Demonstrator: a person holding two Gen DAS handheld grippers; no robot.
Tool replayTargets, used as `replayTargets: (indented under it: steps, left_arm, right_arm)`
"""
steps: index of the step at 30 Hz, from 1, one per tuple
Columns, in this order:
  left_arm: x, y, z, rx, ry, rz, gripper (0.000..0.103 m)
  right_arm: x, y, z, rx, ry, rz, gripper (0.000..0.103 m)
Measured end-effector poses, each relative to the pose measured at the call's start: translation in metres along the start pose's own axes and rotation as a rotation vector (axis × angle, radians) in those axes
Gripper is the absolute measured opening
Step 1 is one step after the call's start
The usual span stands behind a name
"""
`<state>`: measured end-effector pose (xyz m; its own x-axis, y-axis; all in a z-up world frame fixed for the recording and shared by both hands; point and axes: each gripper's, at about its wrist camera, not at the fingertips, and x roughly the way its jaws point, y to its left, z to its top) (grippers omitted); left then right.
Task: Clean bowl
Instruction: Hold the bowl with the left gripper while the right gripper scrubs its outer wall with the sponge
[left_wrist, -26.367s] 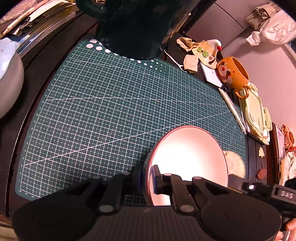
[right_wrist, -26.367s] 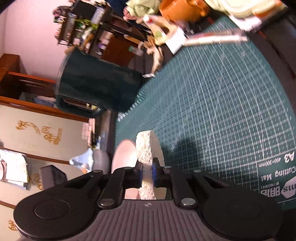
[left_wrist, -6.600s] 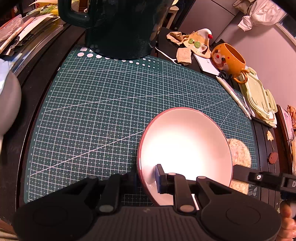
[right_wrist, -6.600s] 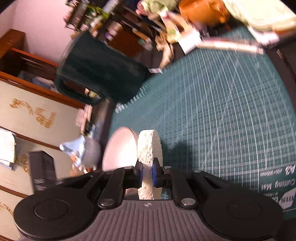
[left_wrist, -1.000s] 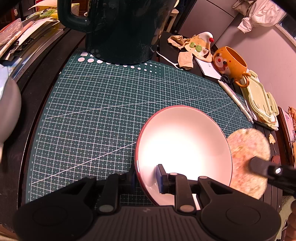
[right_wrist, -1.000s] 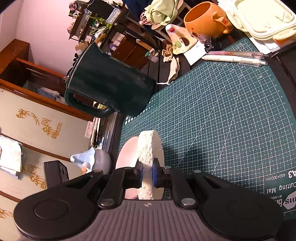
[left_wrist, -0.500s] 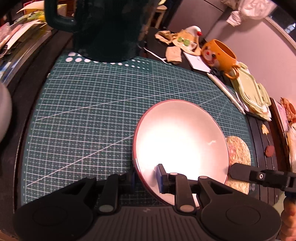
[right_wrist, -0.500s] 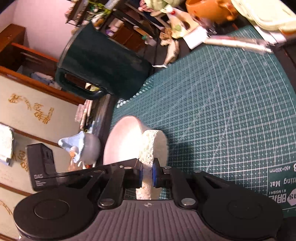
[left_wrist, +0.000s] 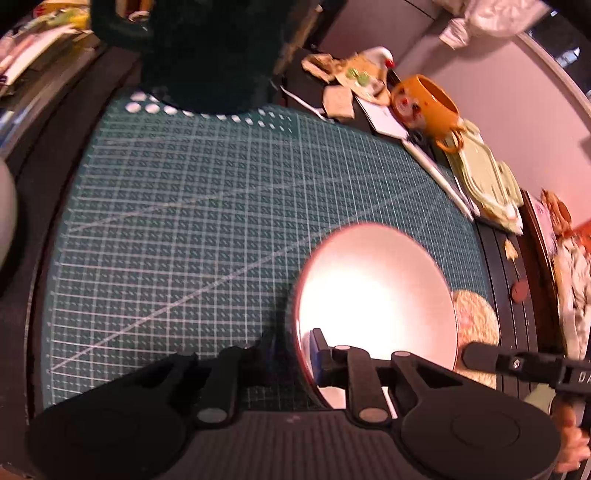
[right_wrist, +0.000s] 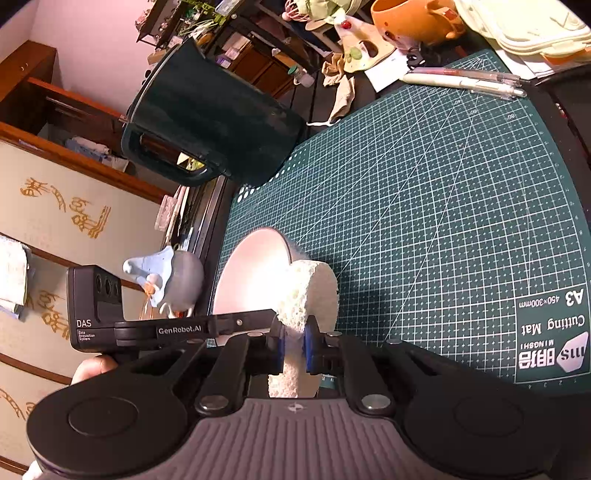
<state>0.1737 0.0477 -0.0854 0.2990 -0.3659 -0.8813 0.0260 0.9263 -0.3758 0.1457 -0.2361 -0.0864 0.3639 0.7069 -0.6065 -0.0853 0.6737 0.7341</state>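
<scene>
Left tongs (left_wrist: 295, 349) pinch the bowl (left_wrist: 373, 291) by its rim; glazed, slippery, probably breakable. Right tongs (right_wrist: 294, 341) squeeze the soft sponge (right_wrist: 310, 295) against it.

- The green cutting mat (right_wrist: 424, 206) carries white print at its near right corner: "A3", "450×300mm", "Cutting Mat", and a white logo patch reading "ms" with "MINGSHI" beside block characters too stylised to read.
- Small ruler numerals run along the mat's edges; they are too small to read.
- The black camera block of the left tongs (right_wrist: 96, 308) is marked "DAS", with tiny lines beneath that seem to say "Data Acquisition System".
- Its black finger bar (right_wrist: 195, 326) reads "GenRobot.AI".
- In the left wrist view, the right tongs' black body (left_wrist: 576, 376) shows the letters "DA" at the frame edge.
- Gold brush characters decorate the cream wall panel (right_wrist: 55, 206); they cannot be made out.
</scene>
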Motion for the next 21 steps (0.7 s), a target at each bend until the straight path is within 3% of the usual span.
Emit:
replayTargets:
  steps: [2,6,11,16,21]
  left_arm:
    - [-0.004,0.002,0.001,-0.031,-0.014,0.003,0.018]
    - [-0.013,0.005,0.0,-0.098,-0.031,0.009,0.031]
    - [-0.011,0.001,-0.016,-0.186,0.026,-0.037,0.032]
    - [-0.003,-0.014,-0.023,-0.13,0.007,0.052,0.022]
    - [0.0,-0.003,-0.017,-0.13,-0.005,0.048,0.015]
  right_arm:
    - [0.0,-0.001,0.001,0.004,-0.003,-0.003,0.009]
    - [0.001,-0.001,0.002,-0.002,-0.005,-0.006,0.009]
    - [0.002,-0.002,0.003,-0.003,-0.006,-0.005,0.009]
    - [0.0,-0.003,0.004,0.005,-0.01,0.003,0.009]
    - [-0.003,-0.002,0.006,0.002,-0.019,0.008,0.009]
